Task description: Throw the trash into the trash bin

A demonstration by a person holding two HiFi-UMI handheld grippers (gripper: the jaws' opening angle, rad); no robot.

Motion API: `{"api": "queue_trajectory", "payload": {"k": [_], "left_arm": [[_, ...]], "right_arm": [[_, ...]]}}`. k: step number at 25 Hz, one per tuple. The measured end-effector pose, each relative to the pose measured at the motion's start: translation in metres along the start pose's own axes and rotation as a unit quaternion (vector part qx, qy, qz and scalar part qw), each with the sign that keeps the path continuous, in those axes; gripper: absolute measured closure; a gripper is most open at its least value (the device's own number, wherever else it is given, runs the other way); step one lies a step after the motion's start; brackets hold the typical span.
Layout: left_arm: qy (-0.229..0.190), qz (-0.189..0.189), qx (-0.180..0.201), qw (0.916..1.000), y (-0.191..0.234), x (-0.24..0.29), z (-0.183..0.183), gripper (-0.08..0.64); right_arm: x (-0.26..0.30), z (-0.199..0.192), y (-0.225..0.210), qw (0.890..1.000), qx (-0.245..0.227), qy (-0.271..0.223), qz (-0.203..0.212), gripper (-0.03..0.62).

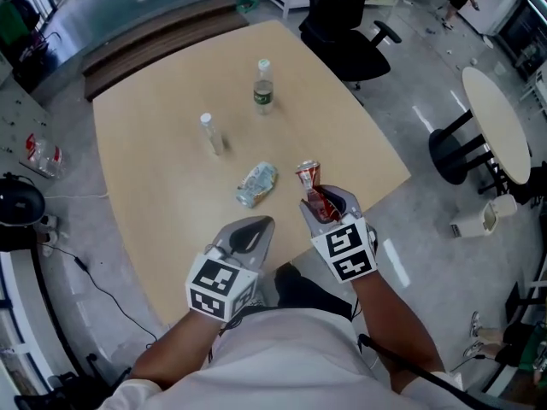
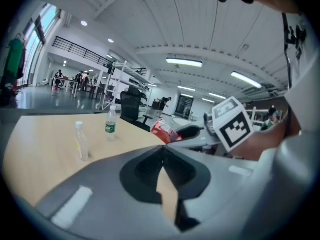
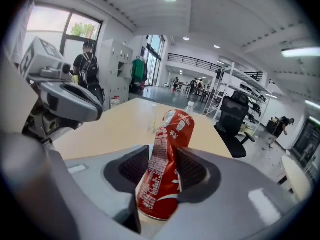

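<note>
I see both hands at lower centre of the head view, pointing up-frame over the table (image 1: pixel 154 143) edge. Right gripper (image 1: pixel 320 205) clamped on the crushed red can (image 1: pixel 308 180) — its own view shows pads biting both sides. Left gripper (image 2: pixel 163 148) tips together, empty.

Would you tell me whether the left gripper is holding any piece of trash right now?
No, the jaws of the left gripper meet at their tips with nothing between them.
</note>
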State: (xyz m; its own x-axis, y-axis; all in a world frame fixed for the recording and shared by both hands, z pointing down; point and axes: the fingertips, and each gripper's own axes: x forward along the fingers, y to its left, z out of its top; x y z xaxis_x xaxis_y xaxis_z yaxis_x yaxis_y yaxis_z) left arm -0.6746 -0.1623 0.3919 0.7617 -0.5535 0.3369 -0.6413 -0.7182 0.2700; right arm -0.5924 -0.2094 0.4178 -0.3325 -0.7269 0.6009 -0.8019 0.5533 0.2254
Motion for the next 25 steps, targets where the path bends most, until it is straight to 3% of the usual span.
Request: {"api": "queue_trajectory", "payload": {"k": [8, 12, 16, 25], "left_arm": [[-0.029, -0.036, 0.055, 0.9974, -0.037, -0.025, 0.024, 0.552], [-0.034, -0.069, 0.066, 0.9949, -0.064, -0.024, 0.028, 0.552], [-0.029, -0.105, 0.076, 0.9912, -0.088, -0.017, 0.027, 0.552], [-0.028, -0.199, 0.106, 0.9739, -0.161, 0.016, 0.031, 0.552]], "right_arm": [[-0.089, 0.006, 0.020, 0.994, 0.069, -0.077, -0.032, 0.419], [-0.127, 0.002, 0.024, 0.978, 0.150, -0.140, -0.026, 0.419], [-0.156, -0.011, 0.015, 0.958, 0.225, -0.172, -0.037, 0.419], [-0.242, -0.047, -0.008, 0.937, 0.259, -0.201, -0.122, 0.420]]}}
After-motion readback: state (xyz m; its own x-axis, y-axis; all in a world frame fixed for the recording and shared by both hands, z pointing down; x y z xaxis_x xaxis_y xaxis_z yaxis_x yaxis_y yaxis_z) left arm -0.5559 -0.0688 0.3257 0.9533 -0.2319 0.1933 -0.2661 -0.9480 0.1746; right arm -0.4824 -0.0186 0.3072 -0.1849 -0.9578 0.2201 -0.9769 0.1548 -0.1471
